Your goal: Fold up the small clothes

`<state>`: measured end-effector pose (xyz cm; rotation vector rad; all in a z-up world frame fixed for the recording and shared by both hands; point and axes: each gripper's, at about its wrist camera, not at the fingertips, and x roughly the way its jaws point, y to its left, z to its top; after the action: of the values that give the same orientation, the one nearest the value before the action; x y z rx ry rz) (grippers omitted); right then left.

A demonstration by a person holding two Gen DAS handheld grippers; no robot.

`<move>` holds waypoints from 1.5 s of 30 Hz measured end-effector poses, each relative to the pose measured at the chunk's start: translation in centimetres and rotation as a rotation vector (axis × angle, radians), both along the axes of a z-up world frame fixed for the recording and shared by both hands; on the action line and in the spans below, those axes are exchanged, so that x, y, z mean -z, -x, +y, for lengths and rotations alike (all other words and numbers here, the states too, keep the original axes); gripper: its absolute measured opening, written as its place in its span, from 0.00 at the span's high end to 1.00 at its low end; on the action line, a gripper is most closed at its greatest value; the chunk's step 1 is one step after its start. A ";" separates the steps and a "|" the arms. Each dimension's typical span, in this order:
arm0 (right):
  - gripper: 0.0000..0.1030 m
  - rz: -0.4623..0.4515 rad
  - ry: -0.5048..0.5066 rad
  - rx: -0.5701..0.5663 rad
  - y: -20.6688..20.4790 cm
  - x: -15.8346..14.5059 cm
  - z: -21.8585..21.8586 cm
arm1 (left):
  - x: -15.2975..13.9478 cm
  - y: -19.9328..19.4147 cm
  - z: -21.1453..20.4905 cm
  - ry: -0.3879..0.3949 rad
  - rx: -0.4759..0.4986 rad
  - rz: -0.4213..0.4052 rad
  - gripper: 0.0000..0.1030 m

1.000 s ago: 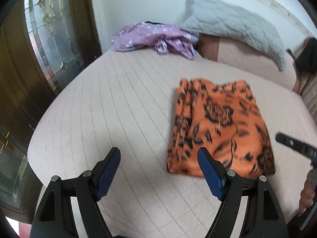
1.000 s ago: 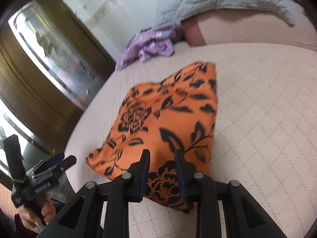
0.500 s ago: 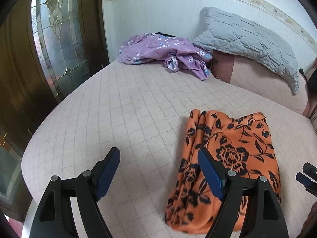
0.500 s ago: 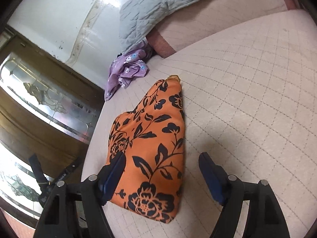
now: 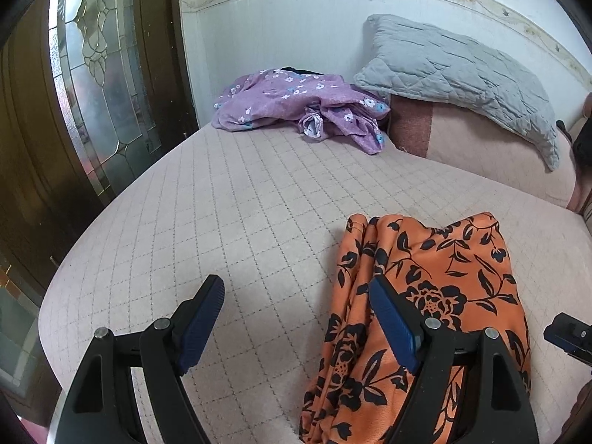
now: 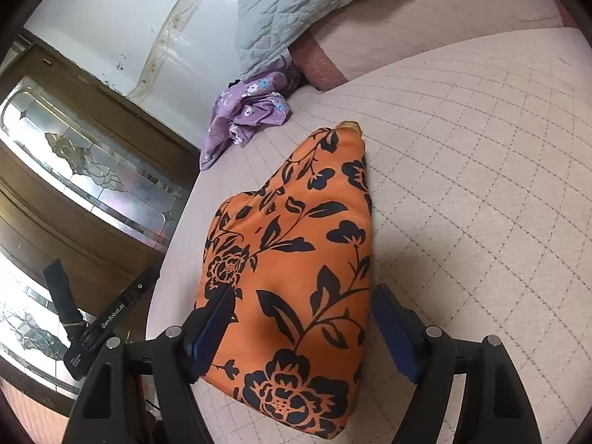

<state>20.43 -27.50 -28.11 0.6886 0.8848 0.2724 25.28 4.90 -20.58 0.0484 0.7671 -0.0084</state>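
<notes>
Bed (image 5: 229, 199) with a pale pink quilted cover fills most of both views; it carries everything else. Dark wooden door with leaded glass panels (image 5: 92, 85) stands along the bed's left side, white wall (image 5: 296, 26) with a patterned border strip at the far end. Grey quilted pillow (image 5: 462, 74) leans at the far right against the wall, resting on a long pink bolster (image 5: 481, 148) with a darker reddish end. Purple floral garment (image 5: 296, 100) lies crumpled at the far end of the bed, just left of the pillow, well apart from the orange one. Orange cloth with black flower print (image 6: 296, 259) lies folded on the near part of the bed, right of centre in the left wrist view, narrowing toward its far end, left long edge bunched in pleats. No boxes or baskets visible; folded cloth sits directly on the cover. Left gripper (image 5: 296, 322) spread wide, nothing between its blue pads, left pad over bare cover, right pad over the cloth's left edge. Right gripper (image 6: 301, 322) also spread wide, straddling the near end of the orange cloth, pads apart from the fabric, not pinching it. Edge of the right tool shows at the right border of the left view.
</notes>
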 end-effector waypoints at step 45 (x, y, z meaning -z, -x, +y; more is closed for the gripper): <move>0.43 -0.024 -0.003 0.000 0.3 -0.1 0.5 | 2.0 -0.2 -3.0 -0.107 0.059 0.051 0.21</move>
<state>20.09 -26.95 -27.98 0.6868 0.8613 0.2817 25.47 1.94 -22.62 0.1729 0.8168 -0.0245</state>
